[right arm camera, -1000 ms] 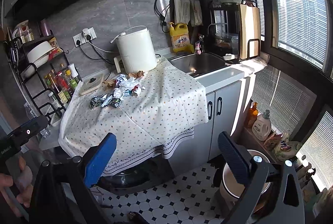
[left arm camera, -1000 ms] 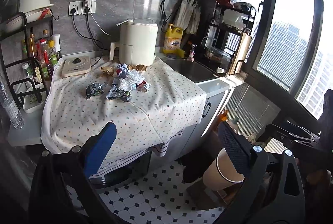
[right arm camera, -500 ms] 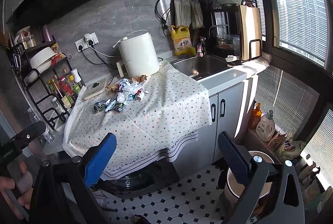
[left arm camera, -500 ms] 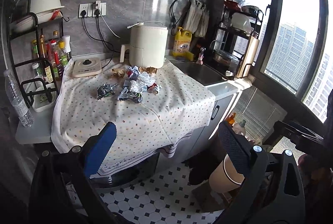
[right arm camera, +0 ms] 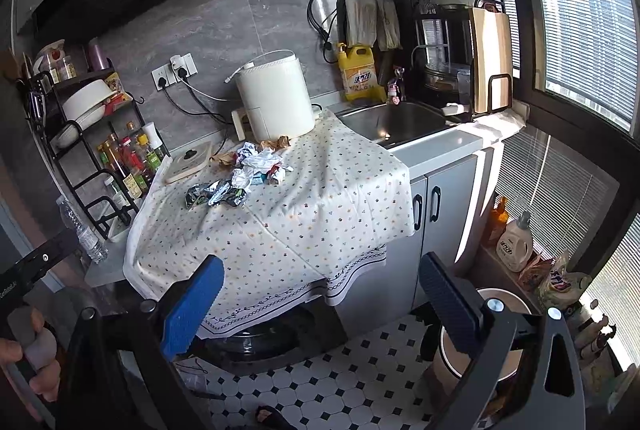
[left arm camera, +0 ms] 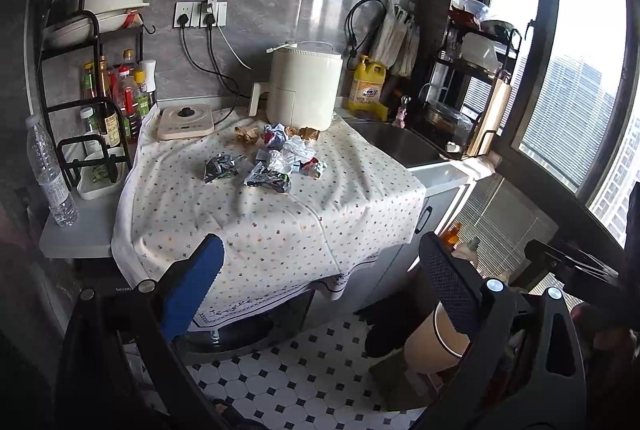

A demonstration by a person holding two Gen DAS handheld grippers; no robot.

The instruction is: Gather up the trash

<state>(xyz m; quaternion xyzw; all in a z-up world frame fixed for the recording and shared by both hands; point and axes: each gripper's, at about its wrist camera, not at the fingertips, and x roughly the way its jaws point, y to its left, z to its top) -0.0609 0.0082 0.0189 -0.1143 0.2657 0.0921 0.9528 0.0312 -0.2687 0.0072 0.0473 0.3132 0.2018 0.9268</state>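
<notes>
A pile of crumpled wrappers and foil (left arm camera: 276, 158) lies on the dotted tablecloth (left arm camera: 256, 222) in front of a white air fryer (left arm camera: 302, 90). The pile also shows in the right wrist view (right arm camera: 240, 178). A round tan trash bin (left arm camera: 434, 342) stands on the tiled floor at the lower right; it also shows in the right wrist view (right arm camera: 480, 346), partly hidden by the right finger. My left gripper (left arm camera: 320, 286) is open and empty, well short of the counter. My right gripper (right arm camera: 320, 294) is open and empty, also back from the counter.
A steel sink (right arm camera: 396, 118) lies right of the cloth. A rack with bottles (left arm camera: 112, 98) and a water bottle (left arm camera: 50, 170) stand at the left. An induction cooker (left arm camera: 186, 120) sits at the back. Detergent bottles (right arm camera: 514, 242) stand by the window.
Both grippers have drifted closer to the counter and a little left, so the cloth and trash look larger. Both stay open and empty.
</notes>
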